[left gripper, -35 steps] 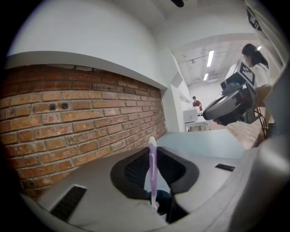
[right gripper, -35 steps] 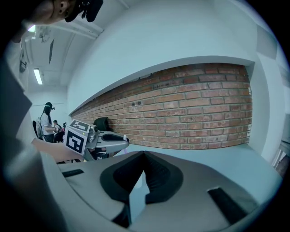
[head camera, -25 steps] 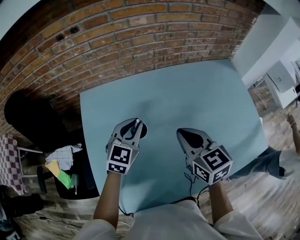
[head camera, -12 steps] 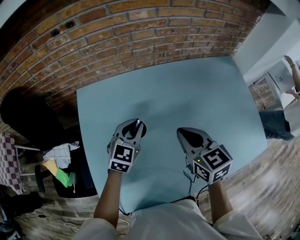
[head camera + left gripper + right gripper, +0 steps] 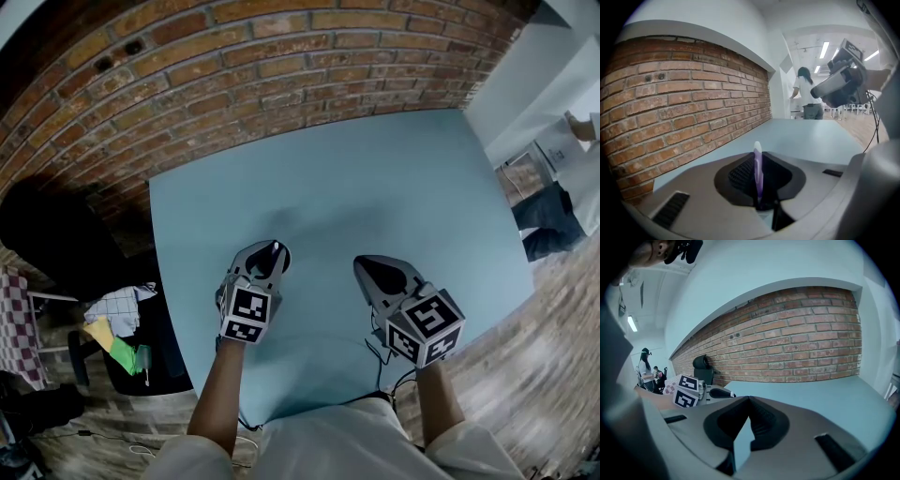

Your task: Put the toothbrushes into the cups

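My left gripper (image 5: 270,255) hovers over the near left part of the blue table (image 5: 375,187), shut on a toothbrush (image 5: 276,249). In the left gripper view the toothbrush (image 5: 758,171) stands upright between the jaws, purple with a white rounded end on top. My right gripper (image 5: 364,266) hangs beside it over the near right part of the table. Its jaws meet at the tips with nothing between them, as the right gripper view (image 5: 749,398) shows. I see no cup in any view.
A brick wall (image 5: 234,84) runs along the table's far edge. A black chair (image 5: 56,244) and a heap of cloth (image 5: 117,323) stand off the table's left side. A cable (image 5: 380,361) hangs at the near edge. A person (image 5: 804,93) stands far off.
My left gripper has sunk a little toward the table with the toothbrush still in it. The right gripper has kept still.
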Motion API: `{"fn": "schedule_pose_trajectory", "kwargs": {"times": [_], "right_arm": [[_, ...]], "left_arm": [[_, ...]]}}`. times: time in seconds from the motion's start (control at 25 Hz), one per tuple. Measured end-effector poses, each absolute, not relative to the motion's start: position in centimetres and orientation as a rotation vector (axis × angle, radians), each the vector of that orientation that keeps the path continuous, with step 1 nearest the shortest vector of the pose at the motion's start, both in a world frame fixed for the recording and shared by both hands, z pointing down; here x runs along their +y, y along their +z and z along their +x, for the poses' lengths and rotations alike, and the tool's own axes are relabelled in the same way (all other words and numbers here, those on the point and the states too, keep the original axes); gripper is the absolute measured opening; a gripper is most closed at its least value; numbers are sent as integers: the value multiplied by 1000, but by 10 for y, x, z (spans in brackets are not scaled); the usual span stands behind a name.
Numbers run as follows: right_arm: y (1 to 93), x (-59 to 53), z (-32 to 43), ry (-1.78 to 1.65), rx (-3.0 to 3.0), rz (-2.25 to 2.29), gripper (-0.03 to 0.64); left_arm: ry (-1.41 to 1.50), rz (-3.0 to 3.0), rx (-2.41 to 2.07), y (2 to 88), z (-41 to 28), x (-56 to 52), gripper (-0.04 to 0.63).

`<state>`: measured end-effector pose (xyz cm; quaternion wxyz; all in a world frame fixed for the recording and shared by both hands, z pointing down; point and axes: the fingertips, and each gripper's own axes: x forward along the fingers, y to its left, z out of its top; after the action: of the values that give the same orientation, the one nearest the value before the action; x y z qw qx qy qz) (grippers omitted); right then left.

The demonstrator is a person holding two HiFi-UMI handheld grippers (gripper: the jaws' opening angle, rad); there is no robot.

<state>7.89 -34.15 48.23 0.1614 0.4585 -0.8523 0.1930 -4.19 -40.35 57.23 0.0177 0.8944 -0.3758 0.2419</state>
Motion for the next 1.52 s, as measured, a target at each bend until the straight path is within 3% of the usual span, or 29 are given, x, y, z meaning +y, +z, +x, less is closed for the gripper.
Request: {"fn": "schedule_pose_trajectory", "kwargs": {"times": [1.12, 1.52], "right_arm": [[484, -337, 97, 575, -2452, 1325, 6], [475, -331, 100, 564, -2483, 1327, 5]], "left_arm": [[936, 2813, -1129, 585, -10, -399, 86], [917, 2802, -1118, 577, -13, -386, 156]]}}
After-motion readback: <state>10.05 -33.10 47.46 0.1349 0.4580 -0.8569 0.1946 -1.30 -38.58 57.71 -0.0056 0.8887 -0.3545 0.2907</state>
